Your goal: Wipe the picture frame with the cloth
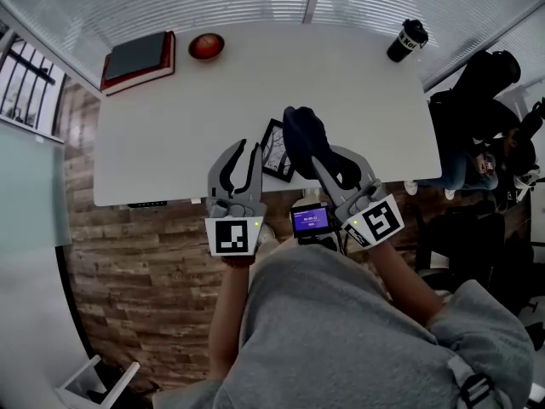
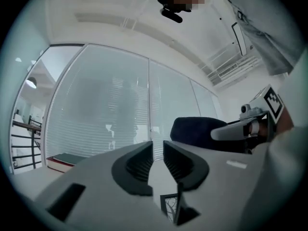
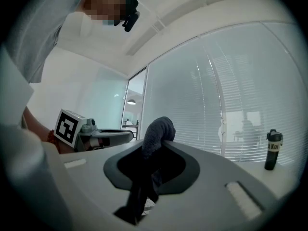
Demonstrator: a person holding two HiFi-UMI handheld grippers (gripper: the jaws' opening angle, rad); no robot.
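**Head view**
- Picture frame: found at the near edge of the white table, about midway along it. Its long axis is laid near to far, the far end leaned slightly right. The picture side is turned up towards the camera. Its right part is covered by the cloth.
- Left gripper: held just left of the frame and pointed towards the far side.
- Right gripper: held just right of the frame and pointed far and left. The dark cloth is carried at its tips, over the frame's right side.
- Surroundings: a book and a red bowl are noted at the far left, a black bottle at the far right.

**Left gripper view**
- Jaws: set nearly together, with a narrow slit between the ribbed pads. Nothing is caught in the slit.
- Frame: one corner is seen low down through the gap, below the jaws and apart from the pads.

**Right gripper view**
- Jaws: pressed on the cloth, which is bunched above the tips and hangs down between them.
- Left gripper: seen alongside, at the left.
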